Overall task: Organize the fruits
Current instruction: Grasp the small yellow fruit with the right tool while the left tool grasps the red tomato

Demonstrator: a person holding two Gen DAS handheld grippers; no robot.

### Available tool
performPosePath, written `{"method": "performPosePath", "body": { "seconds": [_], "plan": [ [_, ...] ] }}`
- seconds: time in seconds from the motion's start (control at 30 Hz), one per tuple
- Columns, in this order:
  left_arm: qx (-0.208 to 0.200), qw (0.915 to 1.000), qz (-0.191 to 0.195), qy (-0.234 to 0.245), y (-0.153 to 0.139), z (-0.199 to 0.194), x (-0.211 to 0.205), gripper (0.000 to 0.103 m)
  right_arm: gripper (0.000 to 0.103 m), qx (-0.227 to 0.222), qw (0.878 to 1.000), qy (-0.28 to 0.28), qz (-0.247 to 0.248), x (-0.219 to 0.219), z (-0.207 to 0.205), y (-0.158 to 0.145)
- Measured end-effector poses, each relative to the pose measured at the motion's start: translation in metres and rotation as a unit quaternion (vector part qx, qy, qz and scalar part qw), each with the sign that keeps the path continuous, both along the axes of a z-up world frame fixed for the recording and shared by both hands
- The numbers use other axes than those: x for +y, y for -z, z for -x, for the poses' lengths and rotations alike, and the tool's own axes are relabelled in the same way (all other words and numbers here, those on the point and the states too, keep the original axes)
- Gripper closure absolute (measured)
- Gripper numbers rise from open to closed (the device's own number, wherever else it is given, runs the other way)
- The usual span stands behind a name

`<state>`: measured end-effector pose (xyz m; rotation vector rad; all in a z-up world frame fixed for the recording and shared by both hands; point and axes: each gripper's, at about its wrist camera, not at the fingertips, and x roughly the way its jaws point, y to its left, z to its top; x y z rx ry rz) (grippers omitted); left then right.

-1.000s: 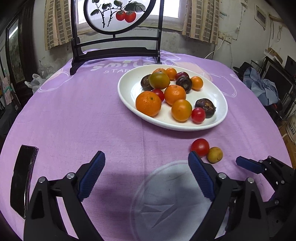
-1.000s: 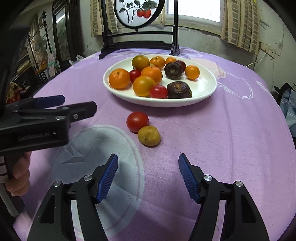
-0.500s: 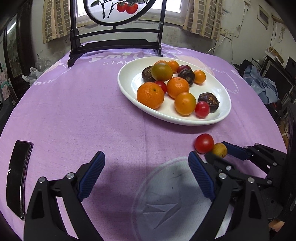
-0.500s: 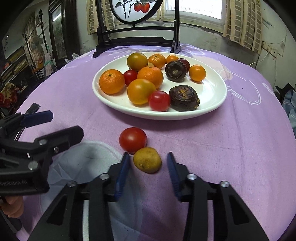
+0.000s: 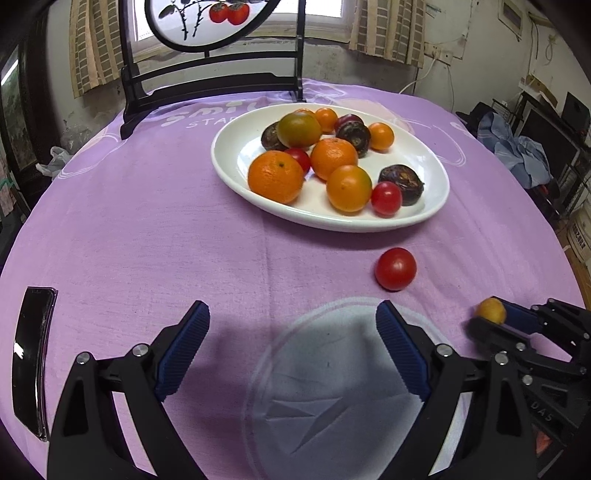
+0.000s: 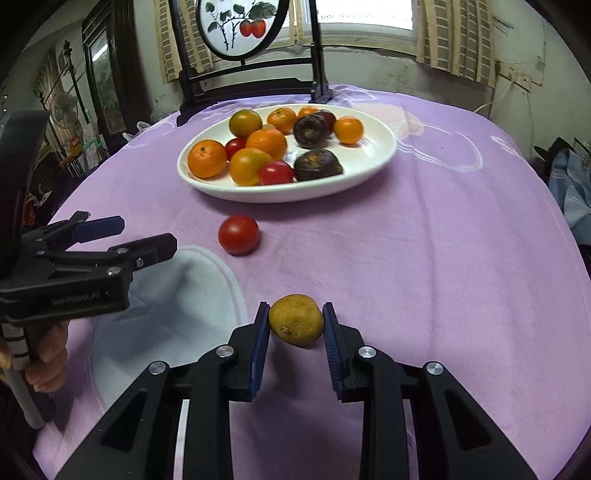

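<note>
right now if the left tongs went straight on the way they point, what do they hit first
Probably bare purple tablecloth, then the white plate beyond. The open left tongs leave the loose red tomato off to their right, though depth is unclear.

Round table (image 5: 147,240) covered in purple cloth. Behind it: dark wooden stand (image 6: 251,85) with painted round screen, daylit window (image 6: 365,14), checked curtains (image 5: 388,33), stained plaster wall (image 6: 369,70).

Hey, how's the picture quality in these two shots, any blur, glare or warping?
Left wrist view: sharp, bright window behind, glare streak on the black phone, table edge bowed by the fisheye. Right wrist view: also sharp, small yellow-brown fruit crisp between the right gripper pads, dark vignette in the corners.
</note>
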<state>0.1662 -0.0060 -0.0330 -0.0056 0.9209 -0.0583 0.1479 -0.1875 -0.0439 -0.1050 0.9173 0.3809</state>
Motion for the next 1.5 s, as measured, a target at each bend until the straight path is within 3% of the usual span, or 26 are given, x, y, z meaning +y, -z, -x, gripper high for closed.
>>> {"method": "performPosePath", "body": {
  "seconds": [0.17,0.33,0.5,0.63,0.73,1.07,1.23,1.3,1.5],
  "plan": [
    [0.018,0.9998,0.003,0.009,0.003,0.002,-0.014,0.014,0.074,-0.001,1.000,0.012,-0.009,-0.014,0.004,-0.002],
    [0.016,0.9993,-0.031,0.017,0.006,0.000,-0.034,0.014,0.074,-0.017,1.000,0.017,-0.014,-0.021,0.005,-0.009],
    [0.028,0.9981,-0.045,0.033,0.013,-0.007,-0.049,0.030,0.074,-0.015,0.999,0.026,-0.021,-0.028,0.004,-0.010],
    [0.032,0.9980,-0.048,0.027,0.014,-0.019,-0.056,0.032,0.074,-0.021,0.999,0.022,-0.019,-0.026,0.006,-0.012],
    [0.039,0.9982,-0.035,0.029,0.013,-0.029,-0.060,0.043,0.074,-0.023,0.999,0.019,-0.020,-0.025,0.007,-0.013],
    [0.043,0.9980,-0.039,0.027,0.014,-0.045,-0.076,0.046,0.074,-0.021,0.999,0.019,-0.021,-0.025,0.008,-0.013],
    [0.034,0.9977,-0.047,0.035,0.013,-0.045,-0.078,0.059,0.074,-0.020,0.999,0.019,-0.026,-0.026,0.008,-0.013],
    [0.030,0.9973,-0.051,0.045,0.013,-0.042,-0.079,0.073,0.074,-0.022,0.999,0.022,-0.022,-0.026,0.008,-0.012],
    [0.036,0.9976,-0.034,0.047,0.009,-0.031,-0.072,0.074,0.074,-0.027,0.999,0.022,-0.024,-0.026,0.008,-0.013]
  ]
}}
